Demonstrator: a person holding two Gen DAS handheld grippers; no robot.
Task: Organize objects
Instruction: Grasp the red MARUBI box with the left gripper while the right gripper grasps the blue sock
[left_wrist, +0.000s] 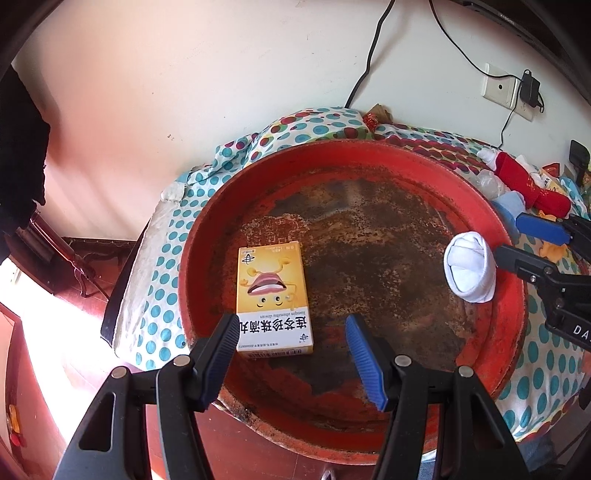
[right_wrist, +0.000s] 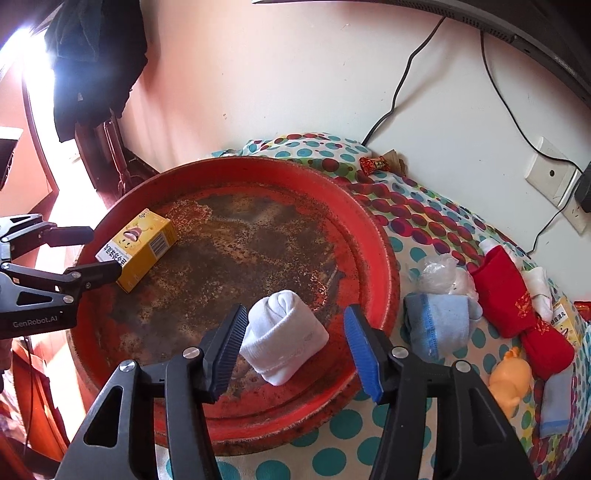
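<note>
One worn red tray (right_wrist: 373, 236) holds one yellow medicine box (right_wrist: 142, 247) and one rolled white sock (right_wrist: 284, 336). Beside it lie two light-blue socks (right_wrist: 439, 325), possibly two red socks (right_wrist: 498, 284), one orange toy (right_wrist: 511, 376).

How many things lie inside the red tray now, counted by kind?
In the tray:
Yellow box: 1
White sock roll: 1
Total: 2
</note>
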